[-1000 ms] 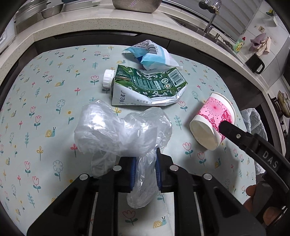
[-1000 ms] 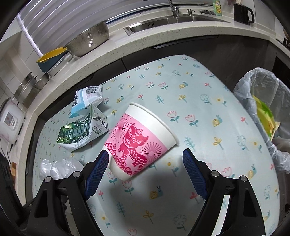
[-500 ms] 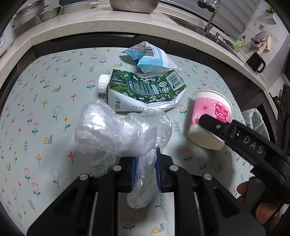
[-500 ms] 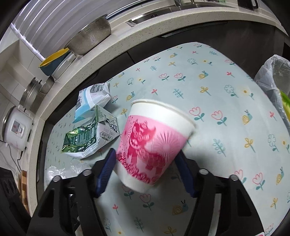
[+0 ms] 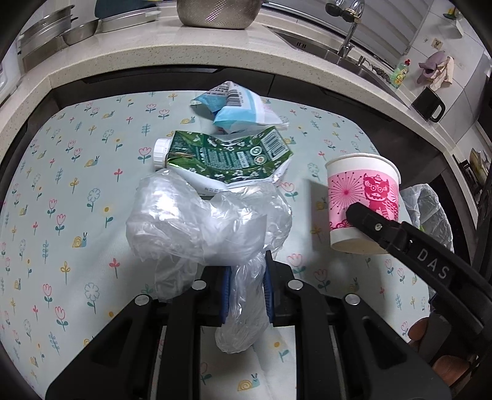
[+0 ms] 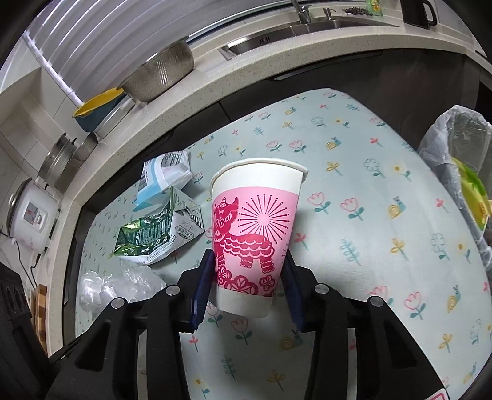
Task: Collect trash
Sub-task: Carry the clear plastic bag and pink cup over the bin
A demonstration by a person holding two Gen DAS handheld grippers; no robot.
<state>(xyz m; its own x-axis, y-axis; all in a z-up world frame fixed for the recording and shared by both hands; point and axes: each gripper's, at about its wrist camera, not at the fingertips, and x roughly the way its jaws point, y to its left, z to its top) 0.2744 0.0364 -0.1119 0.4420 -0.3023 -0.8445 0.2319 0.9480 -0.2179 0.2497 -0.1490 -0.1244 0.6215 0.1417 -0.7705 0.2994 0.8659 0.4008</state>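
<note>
Beside kitchen counter (image 5: 190, 61), flowered tablecloth (image 5: 92, 172)

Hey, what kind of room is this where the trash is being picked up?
Most likely a home kitchen: a stone countertop with a steel sink and faucet, a metal colander, and a rice cooker.

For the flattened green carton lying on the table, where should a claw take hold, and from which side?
Grip the green carton at its crushed flat body, across the thin thickness, coming from above at the barcode end. It lies flat; the clear plastic bag overlaps its near edge and the white cap end looks bulkier.
</note>
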